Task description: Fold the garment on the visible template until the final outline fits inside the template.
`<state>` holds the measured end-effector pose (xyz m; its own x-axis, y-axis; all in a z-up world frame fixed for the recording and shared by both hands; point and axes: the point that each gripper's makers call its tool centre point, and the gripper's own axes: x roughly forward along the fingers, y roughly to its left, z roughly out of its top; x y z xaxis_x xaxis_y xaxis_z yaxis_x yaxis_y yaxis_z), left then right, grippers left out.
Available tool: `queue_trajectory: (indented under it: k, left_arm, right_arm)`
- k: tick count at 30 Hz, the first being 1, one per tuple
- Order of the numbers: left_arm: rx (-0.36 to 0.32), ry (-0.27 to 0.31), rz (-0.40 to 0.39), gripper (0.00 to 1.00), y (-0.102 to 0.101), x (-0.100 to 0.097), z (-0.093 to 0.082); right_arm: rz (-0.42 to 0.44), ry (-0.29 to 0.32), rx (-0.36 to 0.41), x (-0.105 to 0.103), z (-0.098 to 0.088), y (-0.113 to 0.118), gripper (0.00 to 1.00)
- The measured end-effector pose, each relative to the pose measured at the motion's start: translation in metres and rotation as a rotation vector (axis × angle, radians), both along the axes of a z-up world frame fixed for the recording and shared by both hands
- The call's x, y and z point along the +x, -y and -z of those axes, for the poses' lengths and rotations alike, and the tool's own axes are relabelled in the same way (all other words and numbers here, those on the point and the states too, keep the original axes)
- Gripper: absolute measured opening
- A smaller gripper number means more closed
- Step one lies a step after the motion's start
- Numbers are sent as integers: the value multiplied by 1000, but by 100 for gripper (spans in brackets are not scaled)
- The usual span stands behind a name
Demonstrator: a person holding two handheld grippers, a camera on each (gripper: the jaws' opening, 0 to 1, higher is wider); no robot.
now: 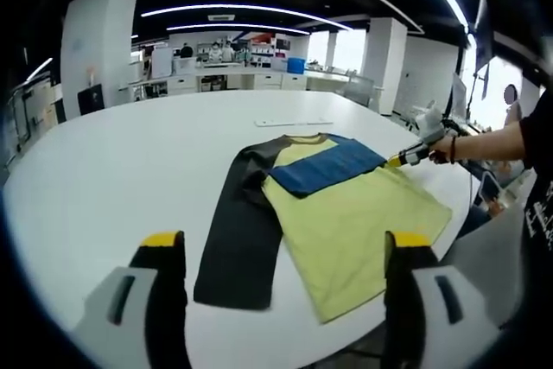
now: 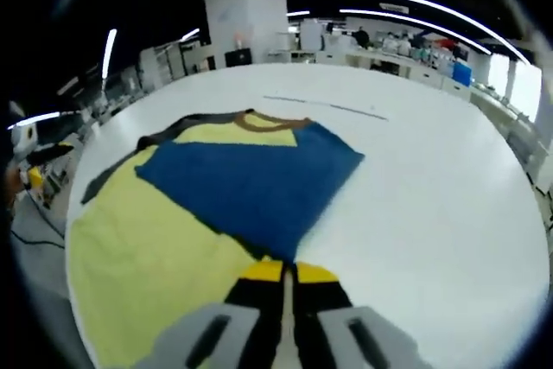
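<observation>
A shirt with a yellow body (image 1: 359, 226) lies flat on the round white table (image 1: 130, 162). Its black sleeve (image 1: 242, 231) stretches toward me. Its blue sleeve (image 1: 328, 166) is folded across the chest. My left gripper (image 1: 285, 248) hovers open over the near table edge, short of the shirt's hem. In the right gripper view the blue sleeve (image 2: 251, 179) runs down into my right gripper (image 2: 282, 272), whose jaws are pressed together on its cuff end. The left gripper view has that right gripper (image 1: 399, 160) at the sleeve's right edge, held by a hand.
A thin pale strip (image 1: 294, 123) lies on the table beyond the collar, also in the right gripper view as a strip (image 2: 324, 107). The person's arm (image 1: 488, 140) reaches in from the right. Desks and a white column (image 1: 99, 41) stand far behind.
</observation>
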<state>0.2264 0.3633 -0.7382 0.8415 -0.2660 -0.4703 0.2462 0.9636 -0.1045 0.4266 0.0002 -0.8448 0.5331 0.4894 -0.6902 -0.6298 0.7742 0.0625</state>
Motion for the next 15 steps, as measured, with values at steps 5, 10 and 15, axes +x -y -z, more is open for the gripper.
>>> queue_trajectory:
  k: [5, 10, 15]
  left_arm:
    - [-1, 0, 1, 92, 0, 0, 0]
    - [2, -9, -6, 92, -2, -1, 2]
    - [7, -13, -9, 91, -5, -2, 2]
  right_arm:
    - [48, 38, -64, 9, -2, 19, 0]
    - [46, 39, -81, 12, 0, 21, 0]
    - [49, 35, -83, 16, 3, 22, 0]
